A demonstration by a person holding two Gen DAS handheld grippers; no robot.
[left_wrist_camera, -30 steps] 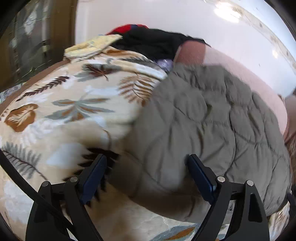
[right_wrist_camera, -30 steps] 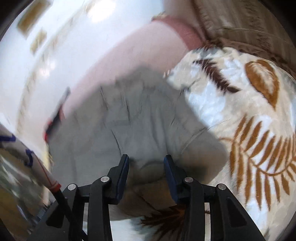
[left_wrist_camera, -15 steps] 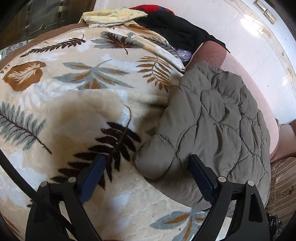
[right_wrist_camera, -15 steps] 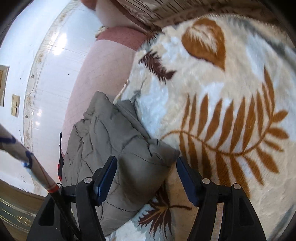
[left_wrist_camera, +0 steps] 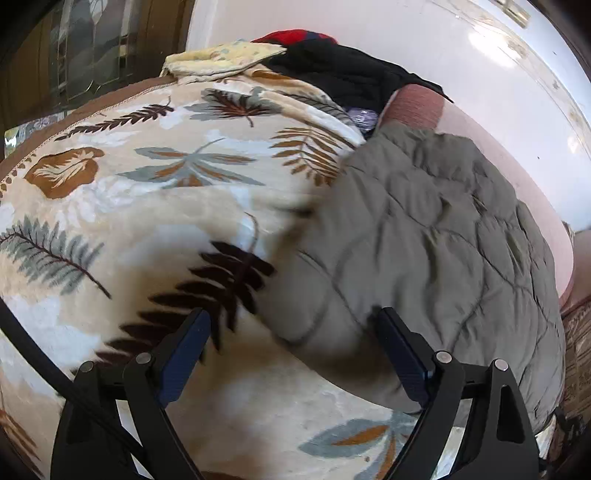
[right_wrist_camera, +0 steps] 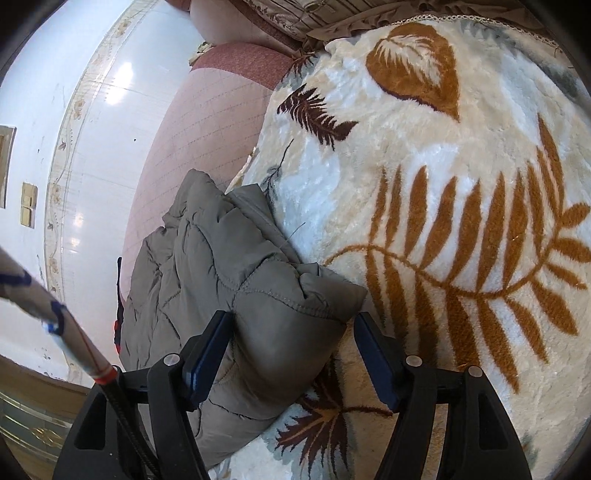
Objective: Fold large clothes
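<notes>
A grey quilted jacket (left_wrist_camera: 424, 236) lies folded on a cream leaf-print blanket (left_wrist_camera: 140, 206) on a bed. In the left wrist view it fills the right half, and my left gripper (left_wrist_camera: 295, 350) is open and empty with the jacket's near edge between its fingers. In the right wrist view the jacket (right_wrist_camera: 229, 280) lies at the left, and its folded corner sits between the fingers of my right gripper (right_wrist_camera: 291, 350), which is open and holds nothing.
Black and red clothes (left_wrist_camera: 332, 62) and a yellow cloth (left_wrist_camera: 221, 59) are piled at the bed's far end. A pink sheet (right_wrist_camera: 207, 122) runs along the white wall (right_wrist_camera: 92, 110). Striped pillows (right_wrist_camera: 332, 14) lie past the blanket.
My right gripper has opened and let go of the jacket, then pulled back. My left gripper stayed open and moved closer over the jacket's edge.
</notes>
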